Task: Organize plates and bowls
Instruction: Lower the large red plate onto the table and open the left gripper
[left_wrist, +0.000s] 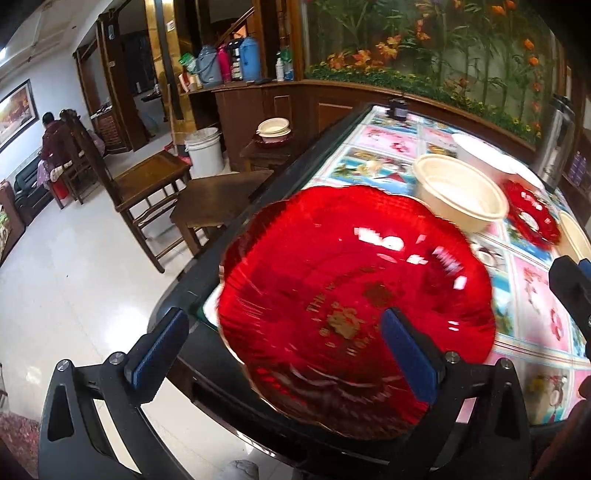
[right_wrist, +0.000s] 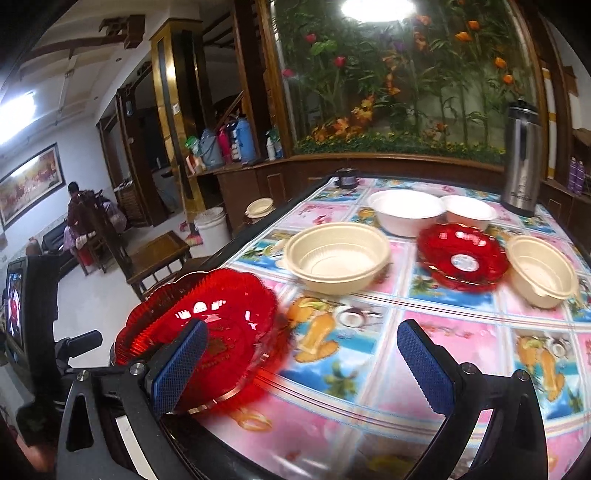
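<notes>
A large red scalloped plate (left_wrist: 354, 295) lies at the table's near left edge, partly over the rim; it also shows in the right wrist view (right_wrist: 207, 332). My left gripper (left_wrist: 284, 354) is open, its jaws spread wide around the plate's near rim, not closed on it. My right gripper (right_wrist: 303, 365) is open and empty above the tablecloth, just right of that plate. A cream bowl (right_wrist: 338, 258) sits mid-table, a smaller red plate (right_wrist: 461, 260) and another cream bowl (right_wrist: 541, 271) to its right. Two white bowls (right_wrist: 406, 210) stand behind.
A steel thermos (right_wrist: 521, 158) stands at the table's far right. A small dark jar (right_wrist: 347, 177) sits at the far edge. Wooden chairs (left_wrist: 147, 184) and a white bucket (left_wrist: 205, 151) stand on the floor left of the table (right_wrist: 369, 376).
</notes>
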